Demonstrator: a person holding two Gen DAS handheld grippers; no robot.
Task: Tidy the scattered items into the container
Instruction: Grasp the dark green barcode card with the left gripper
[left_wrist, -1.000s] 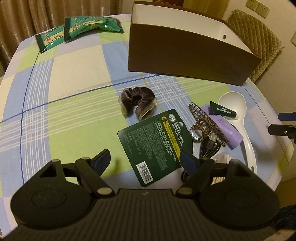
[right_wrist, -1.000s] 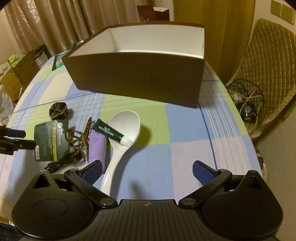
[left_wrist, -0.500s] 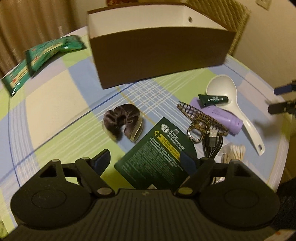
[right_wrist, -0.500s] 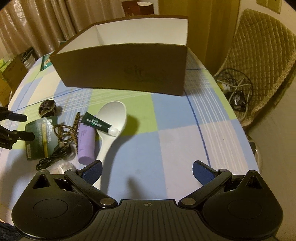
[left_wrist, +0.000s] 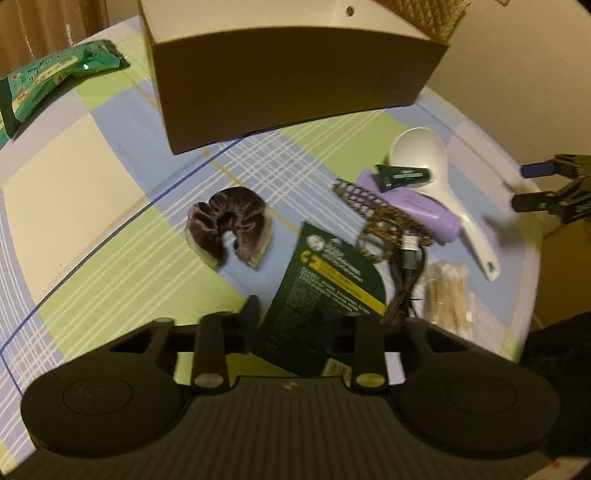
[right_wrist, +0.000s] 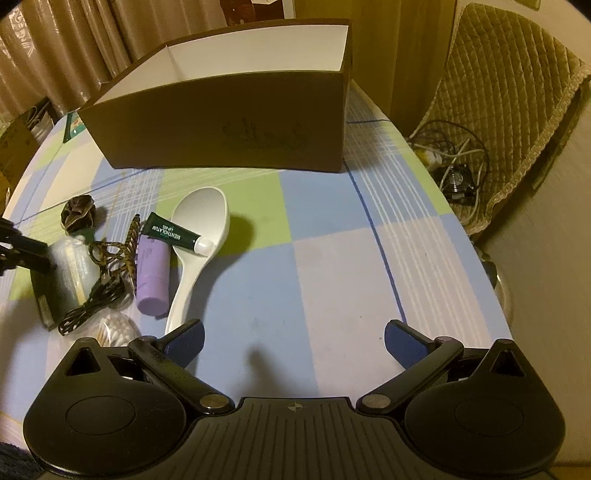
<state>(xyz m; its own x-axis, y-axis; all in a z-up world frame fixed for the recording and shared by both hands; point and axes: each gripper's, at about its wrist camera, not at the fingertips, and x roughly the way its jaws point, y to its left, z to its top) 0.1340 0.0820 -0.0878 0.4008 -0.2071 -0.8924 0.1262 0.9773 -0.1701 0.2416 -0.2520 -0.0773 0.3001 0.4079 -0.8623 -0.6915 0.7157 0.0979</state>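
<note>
The brown box with a white inside stands at the far side of the checked table; it also shows in the right wrist view. My left gripper is shut on the dark green card packet, its near end between the fingers. Around it lie a brown scrunchie, a leopard hair clip, a purple tube, a small green tube, a white spoon, a black cable and cotton swabs. My right gripper is open and empty over bare cloth, right of the spoon handle.
Green snack packets lie at the far left of the table. A quilted chair and floor cables are right of the table. The table edge runs close on the right.
My left gripper has moved forward over the green card packet and closed on it. The right gripper has come a little nearer the spoon and stayed open.
</note>
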